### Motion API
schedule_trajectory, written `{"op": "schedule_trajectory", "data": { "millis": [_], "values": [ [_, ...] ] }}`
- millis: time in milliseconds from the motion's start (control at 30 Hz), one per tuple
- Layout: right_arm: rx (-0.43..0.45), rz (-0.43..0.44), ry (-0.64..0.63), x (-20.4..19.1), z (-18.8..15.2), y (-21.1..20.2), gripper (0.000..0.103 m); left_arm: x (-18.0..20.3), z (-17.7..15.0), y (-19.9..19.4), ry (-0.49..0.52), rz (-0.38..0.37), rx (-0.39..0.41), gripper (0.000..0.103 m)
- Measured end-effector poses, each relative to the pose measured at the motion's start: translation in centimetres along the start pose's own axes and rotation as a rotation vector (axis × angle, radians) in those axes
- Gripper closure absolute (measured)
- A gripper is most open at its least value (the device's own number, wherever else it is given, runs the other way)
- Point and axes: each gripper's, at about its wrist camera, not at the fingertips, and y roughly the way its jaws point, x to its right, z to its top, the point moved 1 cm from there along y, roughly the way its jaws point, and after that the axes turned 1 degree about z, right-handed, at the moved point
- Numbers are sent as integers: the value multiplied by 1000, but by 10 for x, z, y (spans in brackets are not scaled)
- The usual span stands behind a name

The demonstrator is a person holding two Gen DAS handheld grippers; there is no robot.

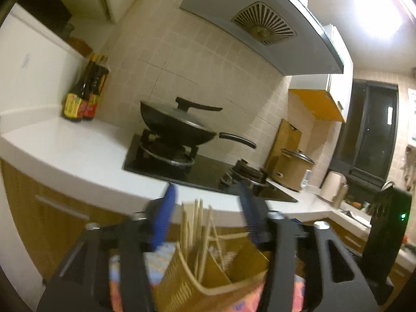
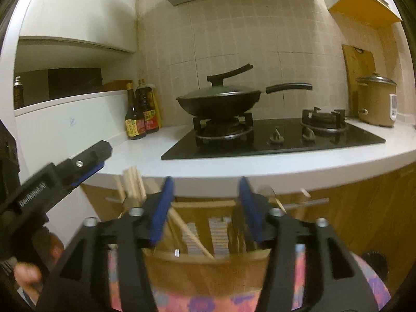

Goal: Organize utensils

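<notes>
Kitchen tabletop (image 2: 145,156) ahead—both my left hand-held gripper (image 1: 206,200) and right hand-held gripper (image 2: 205,195) gape empty over the wooden holder (image 2: 208,267), chopsticks (image 1: 193,223) already standing inside—sorting seemingly unfinished.

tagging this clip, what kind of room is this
A home kitchen, most likely: a lidded wok sits on a gas hob under a range hood, with sauce bottles on the white counter.
</notes>
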Motion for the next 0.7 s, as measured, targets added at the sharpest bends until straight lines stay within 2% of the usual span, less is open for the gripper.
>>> {"op": "schedule_trajectory", "data": {
  "millis": [167, 200, 267, 367, 467, 600, 700],
  "values": [
    [-43, -12, -6, -2, -24, -41, 52, 8, -12, -37, 47, 19, -45, 43],
    [-53, -19, -7, -2, -32, -52, 51, 10, -15, -44, 50, 14, -56, 41],
    [-73, -33, -10, -2, -45, -66, 45, 14, -25, -61, 54, 12, -76, 33],
    [-112, -60, -23, -2, -68, -86, 44, 23, -43, -85, 83, 34, -107, 31],
    [-138, -75, -11, 0, -86, -100, 44, 30, -63, -106, 131, 88, -121, 25],
    [-177, -76, 13, 2, -107, -109, 44, 34, -87, -125, 133, 153, -119, 21],
    [-196, -77, 8, -1, -120, -114, 34, 40, -105, -131, 150, 191, -134, 21]
  ]
}}
